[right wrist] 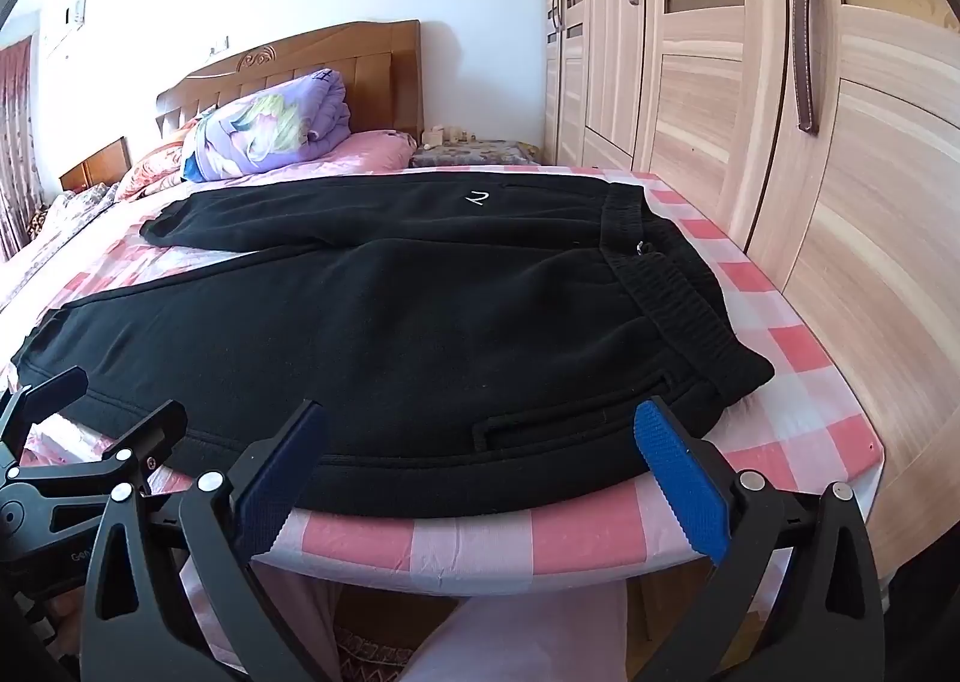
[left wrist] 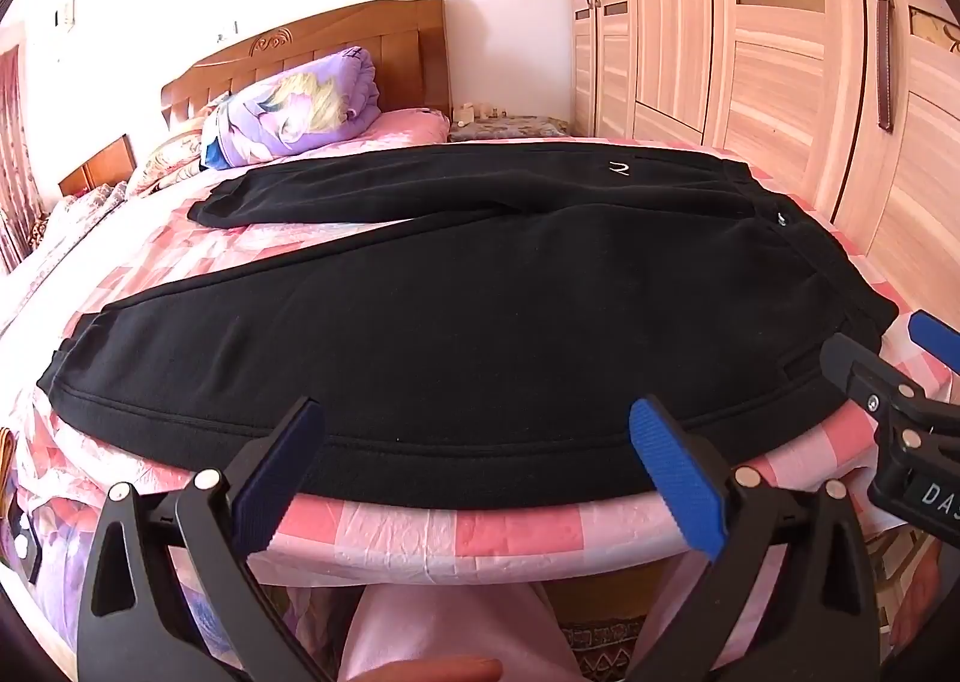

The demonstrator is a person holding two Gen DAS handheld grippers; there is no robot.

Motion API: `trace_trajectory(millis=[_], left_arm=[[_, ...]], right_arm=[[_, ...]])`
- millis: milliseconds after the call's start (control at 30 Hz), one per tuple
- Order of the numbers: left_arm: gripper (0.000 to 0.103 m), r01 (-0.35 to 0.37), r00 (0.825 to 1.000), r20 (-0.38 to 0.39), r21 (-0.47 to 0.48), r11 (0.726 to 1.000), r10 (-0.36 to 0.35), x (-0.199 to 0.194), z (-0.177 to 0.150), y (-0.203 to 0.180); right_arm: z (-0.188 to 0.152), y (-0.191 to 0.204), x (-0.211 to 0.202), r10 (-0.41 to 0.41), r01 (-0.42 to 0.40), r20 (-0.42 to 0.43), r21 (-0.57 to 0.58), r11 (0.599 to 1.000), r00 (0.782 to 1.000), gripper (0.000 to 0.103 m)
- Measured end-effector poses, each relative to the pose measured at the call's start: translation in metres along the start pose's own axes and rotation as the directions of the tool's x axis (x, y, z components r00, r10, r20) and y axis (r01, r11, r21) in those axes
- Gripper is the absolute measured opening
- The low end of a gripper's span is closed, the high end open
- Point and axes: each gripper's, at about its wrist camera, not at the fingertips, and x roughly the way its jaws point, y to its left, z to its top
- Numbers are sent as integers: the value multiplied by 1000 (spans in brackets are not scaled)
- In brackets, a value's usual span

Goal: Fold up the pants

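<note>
The pants (left wrist: 456, 310) lie flat on the bed (left wrist: 420, 526), just ahead of my left tool (left wrist: 474, 478) and right tool (right wrist: 480, 478); both are wide and hold nothing. The fleece looks soft, thick and limp, so I would pinch waistband (right wrist: 678, 292) and near cuff (left wrist: 66, 364). The far cuff is hard to see.

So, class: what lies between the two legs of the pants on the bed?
Only a bare wedge of pink checked bedspread separates the near leg from the far leg, narrowing toward the crotch; the left wrist view shows it best.

Black pants (left wrist: 468, 322) — pink-checked, perhaps white, bedsheet (left wrist: 420, 532).
</note>
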Motion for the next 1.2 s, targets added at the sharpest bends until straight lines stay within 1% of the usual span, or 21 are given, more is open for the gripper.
trace_trajectory(millis=[367, 800, 1200], left_arm=[[102, 8, 1000, -2, -39, 999, -8, 0, -1, 10], [102, 17, 1000, 10, -48, 999, -17, -5, 0, 12], [102, 13, 1000, 5, -62, 998, -13, -4, 0, 15]], right_arm=[[0, 2, 1, 4, -4, -1, -8, 1000, 1000, 99], [0, 1, 2, 5, -5, -10, -2, 1000, 1000, 99], [-1, -1, 3, 5, -5, -12, 5, 1000, 1000, 99]])
